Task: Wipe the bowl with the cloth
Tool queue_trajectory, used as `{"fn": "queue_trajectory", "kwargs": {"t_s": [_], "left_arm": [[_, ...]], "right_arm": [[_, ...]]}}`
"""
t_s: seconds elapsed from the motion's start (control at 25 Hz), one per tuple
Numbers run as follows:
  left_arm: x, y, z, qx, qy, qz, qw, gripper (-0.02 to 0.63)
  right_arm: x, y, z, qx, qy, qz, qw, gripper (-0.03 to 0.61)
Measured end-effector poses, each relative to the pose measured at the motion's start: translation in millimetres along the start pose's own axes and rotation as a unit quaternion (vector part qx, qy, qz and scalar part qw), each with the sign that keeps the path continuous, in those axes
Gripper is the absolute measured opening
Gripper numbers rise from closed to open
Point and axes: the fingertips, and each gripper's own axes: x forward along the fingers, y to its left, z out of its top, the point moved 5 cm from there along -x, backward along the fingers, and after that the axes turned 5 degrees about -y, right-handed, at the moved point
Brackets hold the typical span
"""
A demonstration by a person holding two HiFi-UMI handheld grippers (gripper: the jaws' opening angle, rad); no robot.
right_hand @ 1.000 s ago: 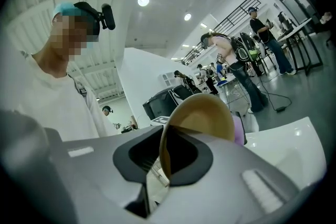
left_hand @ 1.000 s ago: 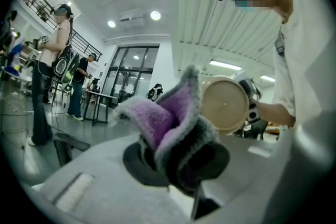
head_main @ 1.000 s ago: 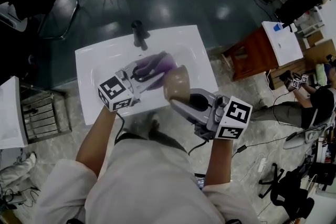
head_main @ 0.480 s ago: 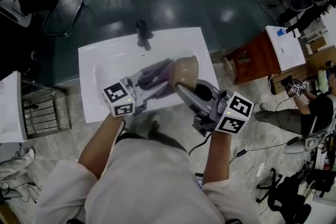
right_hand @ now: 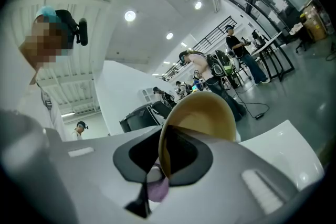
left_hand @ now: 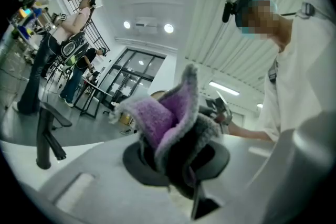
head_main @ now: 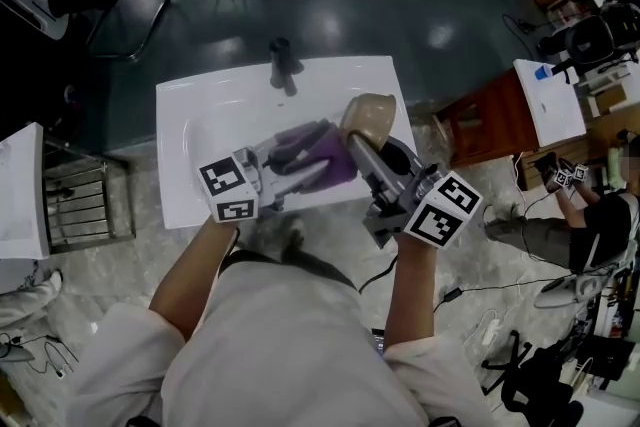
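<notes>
Bowl held on edge
Cloth hid the left tool's clenched tips; right tool gripped the bowl's rim, mouth facing sideways.

In the left gripper view the bunched cloth covers the fingers of the left gripper, in the right gripper view the right gripper hides the lower rim of the bowl, and from the head both cover much of the sink.
</notes>
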Motion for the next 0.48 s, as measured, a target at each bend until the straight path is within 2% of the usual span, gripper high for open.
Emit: {"fn": "queue_trajectory", "kwargs": {"t_s": [0.32,0.4,0.48], "left_arm": [[0,-5,17,0.014,-0.021,-0.016,0.9995,0.071],[2,-7,23,0.040,-0.011,-0.016,0.9990,0.071],[6,-10,26,0.086,0.013,-0.006,0.9962,0.071]], "right_arm": [[0,-21,-13,-0.011,0.023,-0.065,0.998,0.025],[-3,-23,-19,-0.011,0.031,-0.072,0.997,0.025],[-7,-24,-20,-0.006,0.033,-0.075,0.997,0.025]]}}
